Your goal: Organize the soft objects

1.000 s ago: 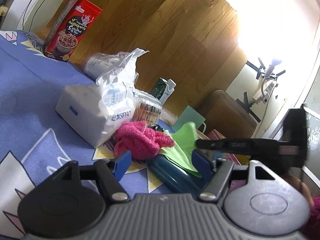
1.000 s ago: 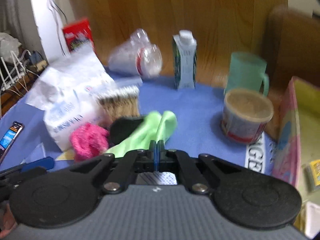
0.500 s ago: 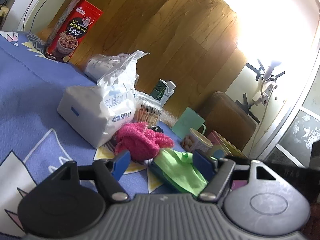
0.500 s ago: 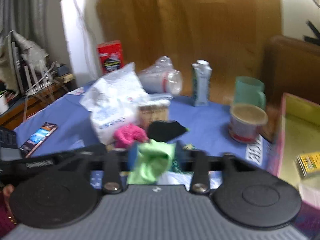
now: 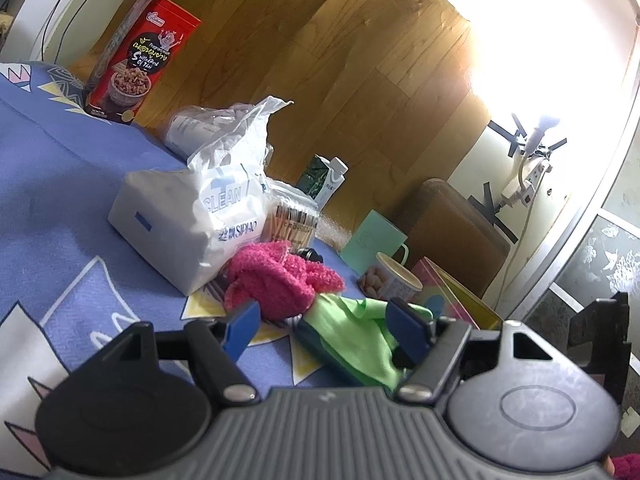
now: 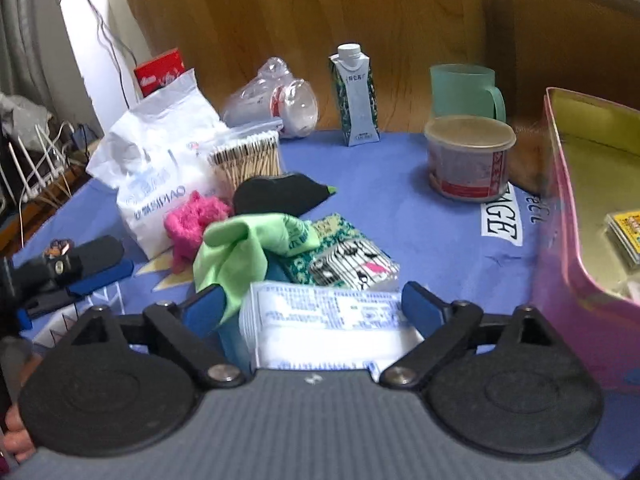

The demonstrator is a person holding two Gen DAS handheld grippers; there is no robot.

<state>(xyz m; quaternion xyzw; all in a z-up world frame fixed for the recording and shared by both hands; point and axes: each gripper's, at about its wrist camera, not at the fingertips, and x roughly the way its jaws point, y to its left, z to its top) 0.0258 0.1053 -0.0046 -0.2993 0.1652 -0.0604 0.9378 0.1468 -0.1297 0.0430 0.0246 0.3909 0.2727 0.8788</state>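
Left gripper [image 5: 323,322]: jaws wide apart, holding nothing, low over the blue cloth-covered table [image 5: 60,184].
Right gripper [image 6: 316,307]: jaws wide apart, holding nothing; a white printed packet [image 6: 326,320] lies between its blue fingers, apparently untouched.
Green cloth [image 6: 240,246]: crumpled, draped over a dark teal object, just ahead of the right gripper's left finger; in the left wrist view it lies between that gripper's fingers [image 5: 352,336].
Pink fuzzy item [image 5: 276,280]: soft bundle touching the green cloth, just beside the white tissue pack [image 5: 188,216].
Black soft piece [image 6: 280,198]: flat on the table behind the green cloth.
Patterned pouch [image 6: 344,260]: just right of the green cloth.
Cotton swabs [image 6: 248,158]: clear bag, beside the tissue pack.
Far edge: red box [image 5: 140,60], milk carton [image 6: 354,96], green mug [image 6: 464,90], lidded tub [image 6: 468,158].
Pink tray [image 6: 560,240]: at the right, well apart from the cloths.
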